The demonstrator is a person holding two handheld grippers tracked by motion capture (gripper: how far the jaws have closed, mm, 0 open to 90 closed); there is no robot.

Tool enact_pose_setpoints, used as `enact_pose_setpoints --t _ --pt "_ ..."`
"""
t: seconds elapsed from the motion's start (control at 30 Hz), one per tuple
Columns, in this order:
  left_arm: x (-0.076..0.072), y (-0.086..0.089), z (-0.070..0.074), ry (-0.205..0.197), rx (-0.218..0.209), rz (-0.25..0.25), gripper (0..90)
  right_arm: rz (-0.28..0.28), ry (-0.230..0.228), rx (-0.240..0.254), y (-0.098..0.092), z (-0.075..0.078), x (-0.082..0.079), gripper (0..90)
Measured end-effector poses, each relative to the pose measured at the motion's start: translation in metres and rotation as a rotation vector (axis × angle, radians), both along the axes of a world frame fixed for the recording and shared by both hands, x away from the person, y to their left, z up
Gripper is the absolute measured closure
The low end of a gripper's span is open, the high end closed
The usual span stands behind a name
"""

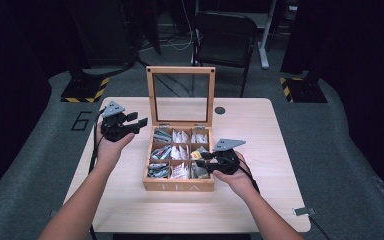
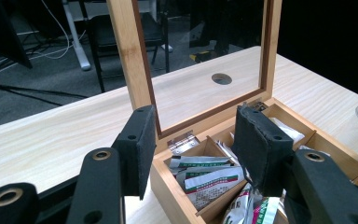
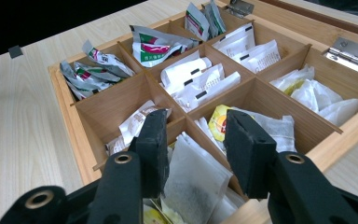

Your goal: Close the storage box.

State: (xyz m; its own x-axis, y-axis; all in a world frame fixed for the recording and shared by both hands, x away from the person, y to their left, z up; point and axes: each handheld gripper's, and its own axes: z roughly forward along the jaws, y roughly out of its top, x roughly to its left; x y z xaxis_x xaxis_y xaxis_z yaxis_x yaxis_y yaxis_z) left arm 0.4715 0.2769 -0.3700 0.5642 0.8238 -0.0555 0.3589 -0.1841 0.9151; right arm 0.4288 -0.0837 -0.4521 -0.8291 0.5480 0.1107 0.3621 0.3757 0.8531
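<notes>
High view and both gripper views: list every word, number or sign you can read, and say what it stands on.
"TEA": front wall of the wooden box.
"6": grey floor left of the table.
Print on the green-and-red sachets: too blurred to read.
Print on the white sachets: too small to read.
Yellow tag: red mark, unreadable.

Dark room, grey floor (image 1: pixel 330 150), black chair (image 1: pixel 225 37) behind table (image 1: pixel 260 200).

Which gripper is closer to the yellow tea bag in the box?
Right. The right gripper hovers over the box's right column, just by the yellow tea bag. The left gripper hangs beside the box's back left corner, open, farther away.
</notes>
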Motion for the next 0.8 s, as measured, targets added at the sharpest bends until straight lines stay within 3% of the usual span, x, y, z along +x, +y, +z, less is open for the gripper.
enact_pose_setpoints --t 0.33,0.6,0.8 --pt "0.000 0.006 -0.005 0.003 -0.030 0.015 48.9 0.011 0.025 -0.006 -0.001 -0.004 0.001 62.2" --pt "-0.001 0.009 -0.004 0.004 -0.042 0.016 48.9 0.006 0.062 -0.021 -0.006 -0.002 -0.002 78.2" --pt "-0.002 0.009 -0.005 0.000 -0.033 0.017 48.9 0.010 0.054 -0.038 -0.009 0.000 -0.002 85.7"
